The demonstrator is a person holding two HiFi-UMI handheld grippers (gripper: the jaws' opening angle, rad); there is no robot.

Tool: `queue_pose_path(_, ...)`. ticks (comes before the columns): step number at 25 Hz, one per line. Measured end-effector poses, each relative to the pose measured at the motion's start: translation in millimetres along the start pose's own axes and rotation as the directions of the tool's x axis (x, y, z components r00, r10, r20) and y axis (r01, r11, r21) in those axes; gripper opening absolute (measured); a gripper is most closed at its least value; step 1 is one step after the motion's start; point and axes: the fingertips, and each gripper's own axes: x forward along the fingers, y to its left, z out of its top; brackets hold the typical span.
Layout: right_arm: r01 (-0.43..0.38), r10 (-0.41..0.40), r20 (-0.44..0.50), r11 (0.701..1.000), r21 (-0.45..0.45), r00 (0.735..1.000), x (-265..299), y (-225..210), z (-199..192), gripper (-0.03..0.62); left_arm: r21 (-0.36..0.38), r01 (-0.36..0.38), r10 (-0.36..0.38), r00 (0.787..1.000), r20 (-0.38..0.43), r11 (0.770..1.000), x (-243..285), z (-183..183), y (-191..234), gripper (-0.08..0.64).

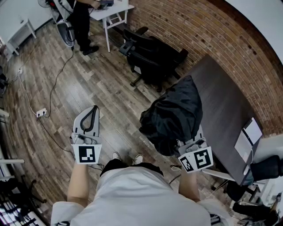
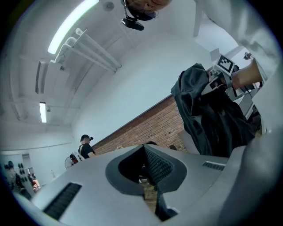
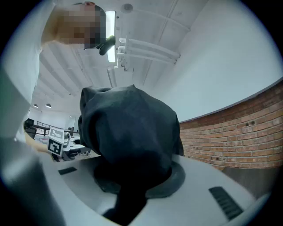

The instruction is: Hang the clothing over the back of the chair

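Note:
A bundle of black clothing [image 1: 173, 115] hangs bunched in the air in front of me, and my right gripper [image 1: 189, 145] is shut on its lower part. In the right gripper view the dark cloth [image 3: 128, 137] fills the space between the jaws and hides the fingertips. My left gripper [image 1: 90, 118] is held out at the left, shut and empty, well apart from the garment; in its own view the jaws [image 2: 149, 170] meet with nothing between them, and the clothing [image 2: 212, 114] shows at the right. A black office chair [image 1: 150, 57] stands ahead by the brick wall.
A dark table [image 1: 225, 106] runs along the brick wall [image 1: 199, 26] at the right, with papers [image 1: 248, 134] on it. A white table [image 1: 112, 11] and a standing person [image 1: 82, 22] are at the back. A cable and power strip [image 1: 41, 113] lie on the wood floor at the left.

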Motion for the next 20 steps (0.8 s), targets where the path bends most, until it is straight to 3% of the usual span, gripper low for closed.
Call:
queue_pose_path(4,0.017,-0.017,0.021,0.999,0.029,1.000,-11,-12,3,0.097,-0.049,-0.003,0.004,1.000,0.013,0.999,-4,6,-10,0.023)
queue_pose_path(9,0.004,-0.008,0.058,0.997,0.083,0.998,-20,-16,7,0.095,-0.016,0.007,-0.007,1.000,0.017,1.000,-11,12,-13,0.023)
queue_pose_path(15,-0.039,0.031,0.077,0.994,0.107,0.997,-29,-19,4,0.097,-0.159,-0.053,0.051,0.999,-0.018,0.986,-24,4,-18,0.023)
queue_pose_path(20,-0.063,0.055,0.088,0.994,0.094,0.995,-35,-25,-2,0.098,-0.145,-0.069,0.063,0.997,-0.049,0.987,-31,6,-27,0.023)
